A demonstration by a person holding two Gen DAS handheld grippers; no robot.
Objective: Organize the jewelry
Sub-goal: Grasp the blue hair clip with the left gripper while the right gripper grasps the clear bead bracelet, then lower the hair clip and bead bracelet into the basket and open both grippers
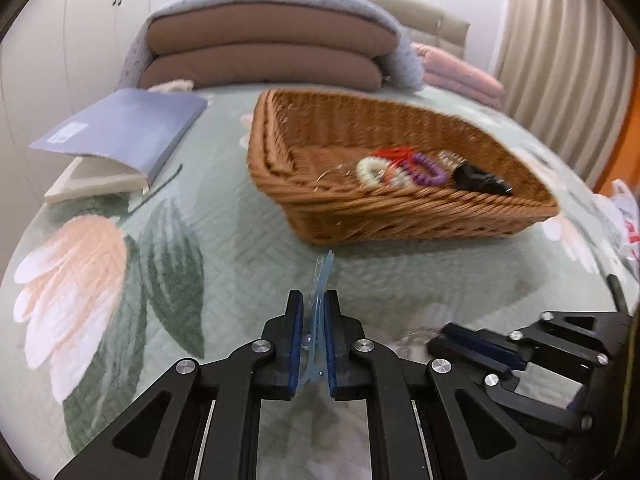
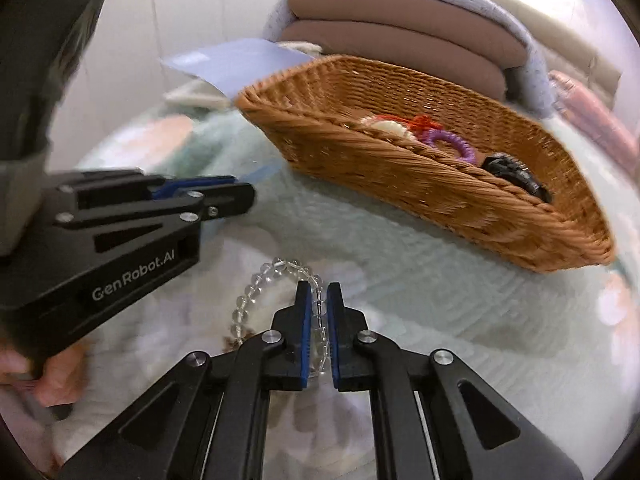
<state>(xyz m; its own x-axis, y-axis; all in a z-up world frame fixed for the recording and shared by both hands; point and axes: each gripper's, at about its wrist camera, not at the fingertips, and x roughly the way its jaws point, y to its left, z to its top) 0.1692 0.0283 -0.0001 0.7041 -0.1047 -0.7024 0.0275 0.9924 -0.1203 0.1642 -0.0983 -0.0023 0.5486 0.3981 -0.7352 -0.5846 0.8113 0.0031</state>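
Between closed left jaws, blue hair clip [image 1: 318, 312]; between closed right jaws, clear bead bracelet [image 2: 256, 292].

A home bedroom: quilted bed [image 1: 240, 248], folded bedding [image 1: 272, 52], wardrobe [image 1: 80, 20].

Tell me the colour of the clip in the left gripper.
Translucent light blue; the clip shows best in the left wrist view.

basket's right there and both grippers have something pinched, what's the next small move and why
Probably lift both and carry them over the wicker basket. The left gripper is shut on a pale blue hair clip, the right gripper on a clear bead bracelet, both low over the bedspread. Other pieces already lie in the basket.
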